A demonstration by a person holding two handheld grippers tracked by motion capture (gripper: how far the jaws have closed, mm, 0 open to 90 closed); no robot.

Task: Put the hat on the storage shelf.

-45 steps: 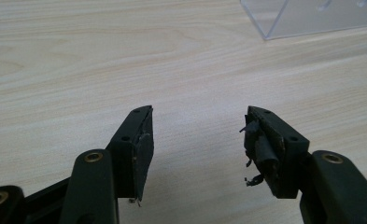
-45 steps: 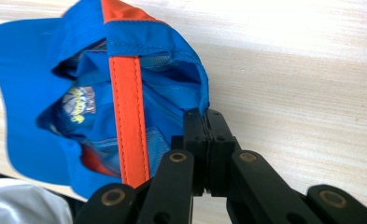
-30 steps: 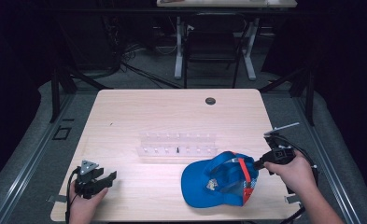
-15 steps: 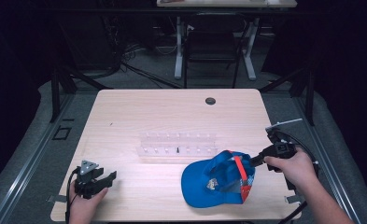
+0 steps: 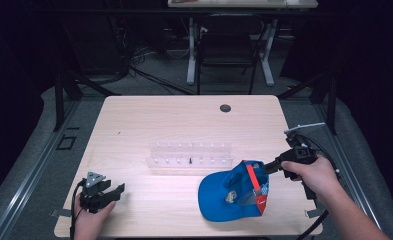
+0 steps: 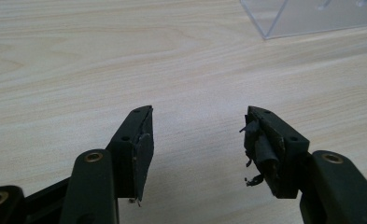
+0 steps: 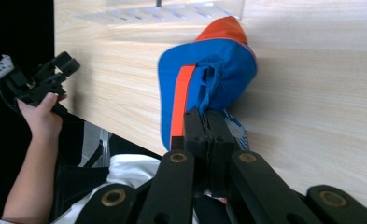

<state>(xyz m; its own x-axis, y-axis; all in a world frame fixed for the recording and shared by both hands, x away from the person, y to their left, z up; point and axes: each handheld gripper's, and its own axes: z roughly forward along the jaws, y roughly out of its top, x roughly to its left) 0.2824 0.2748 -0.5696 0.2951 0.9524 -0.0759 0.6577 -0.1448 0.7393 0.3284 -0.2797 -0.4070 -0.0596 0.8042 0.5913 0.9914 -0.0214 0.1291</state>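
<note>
Near the worktop's (image 5: 134, 120) front right corner, we have the right gripper (image 5: 269, 167) clamped tight on the back edge of the blue cap (image 5: 224, 197), a soft fabric crown with an orange strap and trim, so that side tips up while the rest sags on the pale wood grain. Our left gripper (image 5: 115, 191) rests by the front left corner, spread wide and empty, likely waiting to help. Between them sits a clear plastic rack (image 5: 190, 155), hard-edged and glossy.

Baseball cap (image 5: 224, 192): showing blue, with orange strap and trim. Tabletop (image 5: 184, 120): showing pale wood grain. Rack (image 5: 190, 154): appearing clear. Tools: appearing black.
</note>
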